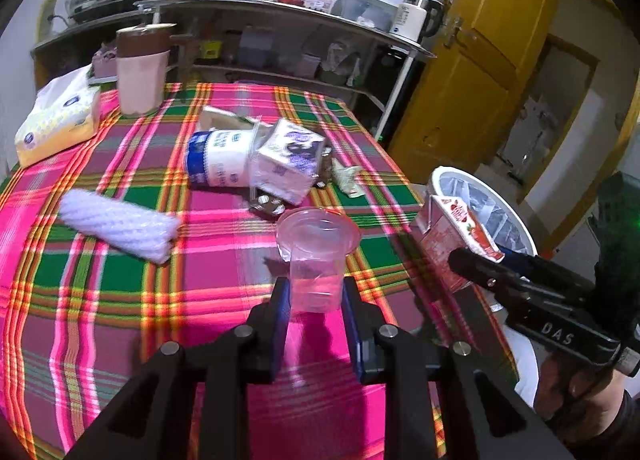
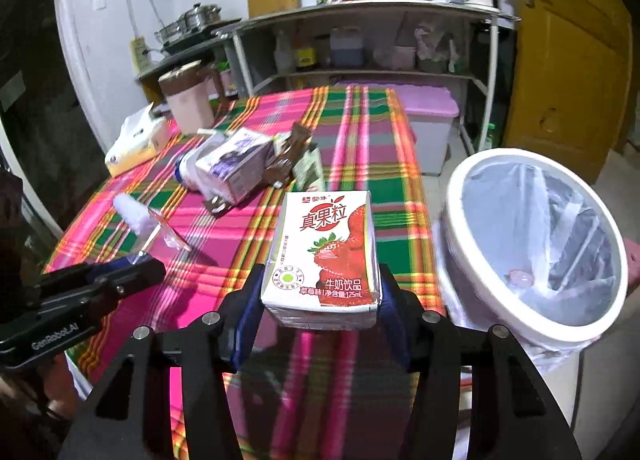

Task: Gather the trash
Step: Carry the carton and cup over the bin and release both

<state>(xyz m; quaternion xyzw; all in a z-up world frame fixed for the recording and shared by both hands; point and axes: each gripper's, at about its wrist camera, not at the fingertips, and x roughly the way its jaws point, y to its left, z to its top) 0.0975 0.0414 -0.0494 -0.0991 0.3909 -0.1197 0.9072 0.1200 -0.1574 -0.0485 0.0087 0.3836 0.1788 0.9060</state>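
My left gripper [image 1: 316, 292] is shut on the base of a clear plastic cup [image 1: 318, 244], held upright just above the plaid tablecloth [image 1: 100, 300]. In the right wrist view the cup [image 2: 168, 234] shows at the left gripper's [image 2: 136, 264] tips. My right gripper [image 2: 320, 288] is shut on a red and white strawberry milk carton [image 2: 328, 244], lifted off the table near its right edge. The left wrist view shows that carton [image 1: 452, 228] in the right gripper [image 1: 480, 260] beside the white trash bin [image 1: 524, 228]. The bin [image 2: 456, 196] has a clear bag liner and stands right of the table.
A pile lies mid-table: a blue and white tissue pack [image 1: 218, 160], a purple carton [image 1: 288, 158], a brown wrapper [image 1: 268, 206] and a green wrapper [image 1: 348, 178]. A white foam net [image 1: 120, 222], a tissue box [image 1: 56, 120] and a pink jug [image 1: 142, 72] sit to the left.
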